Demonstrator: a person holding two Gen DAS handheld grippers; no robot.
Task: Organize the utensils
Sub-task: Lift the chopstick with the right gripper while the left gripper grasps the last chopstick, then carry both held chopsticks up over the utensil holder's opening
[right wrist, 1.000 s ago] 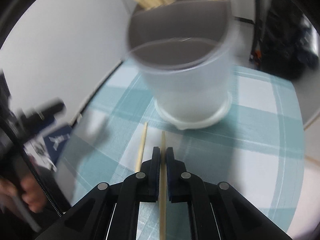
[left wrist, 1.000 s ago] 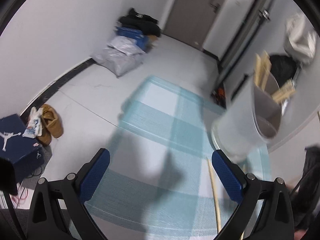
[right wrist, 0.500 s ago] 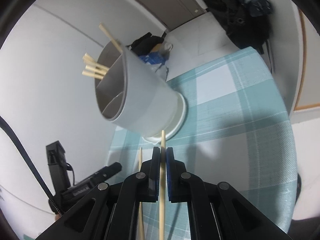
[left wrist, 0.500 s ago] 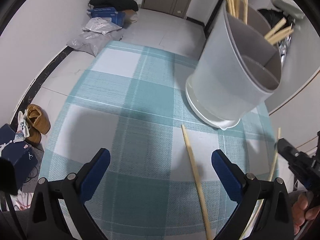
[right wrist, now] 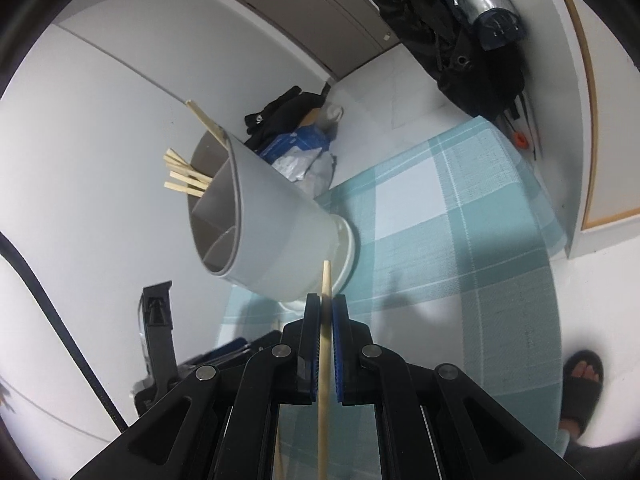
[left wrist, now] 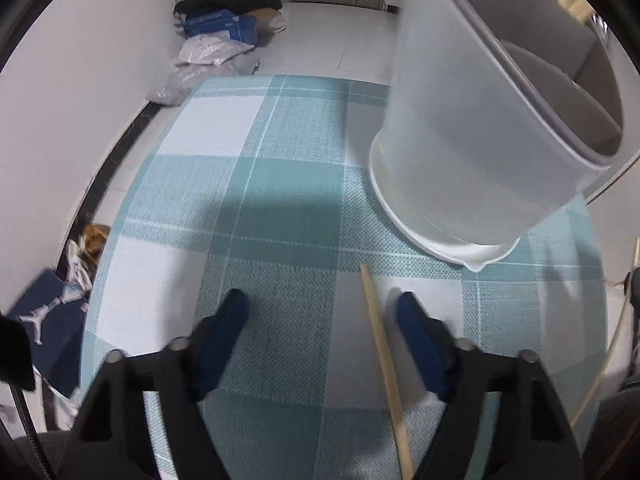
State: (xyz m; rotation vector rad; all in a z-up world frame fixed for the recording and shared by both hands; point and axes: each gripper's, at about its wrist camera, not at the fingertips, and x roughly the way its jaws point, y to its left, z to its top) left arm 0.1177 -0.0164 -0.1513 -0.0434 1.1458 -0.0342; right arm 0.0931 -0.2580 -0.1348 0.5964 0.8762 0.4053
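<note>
A wooden chopstick (left wrist: 383, 356) lies on the checked cloth in front of the white divided utensil holder (left wrist: 480, 140). My left gripper (left wrist: 324, 310) points down over it. Its blue jaws are closing, with the chopstick between them, nearer the right pad (left wrist: 414, 320), and neither pad touches it. My right gripper (right wrist: 326, 300) is shut on a second chopstick (right wrist: 325, 344), held above the table with its tip toward the holder (right wrist: 280, 232). Several chopsticks (right wrist: 186, 180) stand in the holder's far compartment. The held chopstick (left wrist: 600, 376) also shows at the right edge of the left wrist view.
The teal and white checked tablecloth (left wrist: 280, 200) covers a small table. Bags and dark clothes (left wrist: 224, 28) lie on the floor by the wall, with a blue shoebox (left wrist: 44, 320) to the left. A person's foot in a black sandal (right wrist: 582, 376) stands beside the table.
My left gripper has come down close to the lying chopstick and its jaws have narrowed around it. My right gripper has rolled and drawn back from the holder, still gripping its chopstick.
</note>
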